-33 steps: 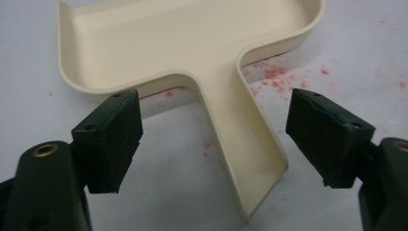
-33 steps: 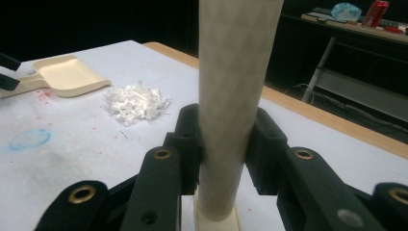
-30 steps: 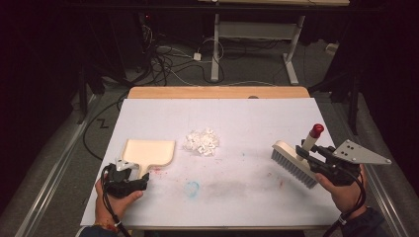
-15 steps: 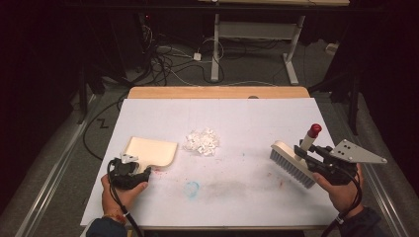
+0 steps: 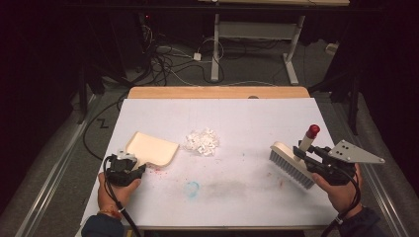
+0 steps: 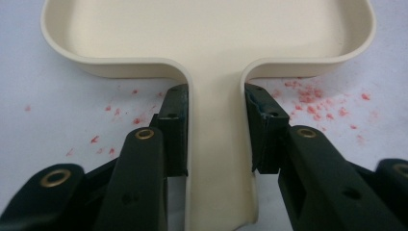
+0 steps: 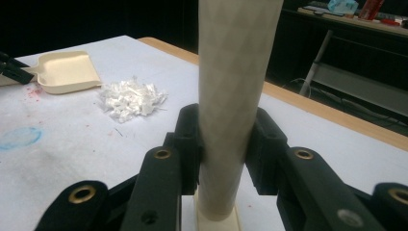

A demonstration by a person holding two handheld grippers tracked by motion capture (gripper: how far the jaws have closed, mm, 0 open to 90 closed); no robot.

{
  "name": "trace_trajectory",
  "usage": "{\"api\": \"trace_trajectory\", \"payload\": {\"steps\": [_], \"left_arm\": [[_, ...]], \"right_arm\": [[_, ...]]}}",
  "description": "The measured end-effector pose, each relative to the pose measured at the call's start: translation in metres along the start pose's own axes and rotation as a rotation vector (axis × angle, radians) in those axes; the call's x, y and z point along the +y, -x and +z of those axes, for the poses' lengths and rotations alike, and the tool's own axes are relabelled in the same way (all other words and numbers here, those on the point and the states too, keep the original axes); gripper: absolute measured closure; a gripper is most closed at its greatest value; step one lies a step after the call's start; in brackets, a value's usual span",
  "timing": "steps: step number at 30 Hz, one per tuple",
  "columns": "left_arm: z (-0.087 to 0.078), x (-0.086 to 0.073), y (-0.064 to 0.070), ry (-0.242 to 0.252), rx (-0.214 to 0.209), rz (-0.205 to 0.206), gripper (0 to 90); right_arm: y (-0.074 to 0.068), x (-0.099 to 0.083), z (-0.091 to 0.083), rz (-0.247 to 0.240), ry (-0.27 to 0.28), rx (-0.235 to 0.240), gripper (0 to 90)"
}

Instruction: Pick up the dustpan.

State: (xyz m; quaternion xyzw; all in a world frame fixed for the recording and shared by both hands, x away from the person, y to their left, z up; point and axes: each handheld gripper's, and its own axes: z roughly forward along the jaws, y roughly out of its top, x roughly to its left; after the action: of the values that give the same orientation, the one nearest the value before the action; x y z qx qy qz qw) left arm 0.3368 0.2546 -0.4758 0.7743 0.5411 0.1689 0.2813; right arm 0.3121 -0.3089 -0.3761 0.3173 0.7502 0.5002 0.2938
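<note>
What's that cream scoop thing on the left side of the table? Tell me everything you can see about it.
It is a dustpan, cream and smooth, plastic by the look of it: a shallow tray with a low raised rim, rounded corners and a flat narrow handle. It looks empty. It rests on the white table cover, its open edge towards the heap of white scraps, apart from them. The left gripper clamps the handle from both sides. Red crumbs dot the cover beside it.

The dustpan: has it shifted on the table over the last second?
Yes. The dustpan, clamped by its handle in the left gripper, has slid right, toward the pile of white scraps, and the gap between them is narrower.
</note>
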Motion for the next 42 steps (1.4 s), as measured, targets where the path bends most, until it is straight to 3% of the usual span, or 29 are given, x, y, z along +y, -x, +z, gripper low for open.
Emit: {"api": "trace_trajectory", "payload": {"steps": [3, 11, 14, 17, 18, 21, 24, 28, 29, 32, 33, 35, 42], "left_arm": [[-0.003, 0.001, 0.000, -0.015, 0.008, 0.018, 63.4], [-0.019, 0.004, -0.003, -0.052, -0.050, 0.086, 63.5], [-0.030, 0.009, 0.002, -0.065, -0.092, 0.152, 63.6], [-0.034, 0.012, 0.005, -0.083, -0.103, 0.182, 63.6], [-0.037, 0.016, 0.006, -0.097, -0.135, 0.208, 63.5], [-0.038, 0.019, 0.007, -0.119, -0.142, 0.239, 63.6], [-0.038, 0.025, 0.007, -0.136, -0.165, 0.271, 63.6], [-0.036, 0.033, 0.005, -0.161, -0.187, 0.289, 63.6], [-0.035, 0.035, 0.005, -0.165, -0.189, 0.296, 63.6], [-0.035, 0.041, 0.006, -0.183, -0.197, 0.318, 63.6], [-0.034, 0.043, 0.006, -0.188, -0.193, 0.330, 63.6], [-0.034, 0.047, 0.008, -0.198, -0.192, 0.350, 63.5], [-0.030, 0.056, 0.011, -0.235, -0.218, 0.383, 63.5]], "right_arm": [[0.000, -0.001, 0.001, -0.002, -0.009, 0.007, 70.3], [0.000, -0.002, 0.003, 0.001, -0.018, 0.007, 70.4], [-0.001, -0.001, 0.003, 0.001, -0.019, 0.006, 70.4], [-0.001, -0.001, 0.004, 0.000, -0.019, 0.008, 70.4], [0.000, -0.001, 0.005, 0.000, -0.019, 0.007, 70.4], [0.001, 0.000, 0.008, 0.000, -0.017, 0.001, 70.5], [0.004, 0.005, 0.018, 0.034, 0.006, -0.009, 70.5], [0.006, 0.016, 0.048, -0.010, 0.017, -0.033, 70.5], [0.006, 0.016, 0.048, -0.010, 0.017, -0.033, 70.5], [0.009, 0.023, 0.071, -0.006, 0.016, -0.032, 70.6], [0.012, 0.028, 0.087, 0.004, 0.013, -0.037, 70.6], [0.014, 0.034, 0.102, 0.008, 0.006, -0.043, 70.6], [0.022, 0.052, 0.136, 0.037, -0.020, -0.053, 70.6]]}}
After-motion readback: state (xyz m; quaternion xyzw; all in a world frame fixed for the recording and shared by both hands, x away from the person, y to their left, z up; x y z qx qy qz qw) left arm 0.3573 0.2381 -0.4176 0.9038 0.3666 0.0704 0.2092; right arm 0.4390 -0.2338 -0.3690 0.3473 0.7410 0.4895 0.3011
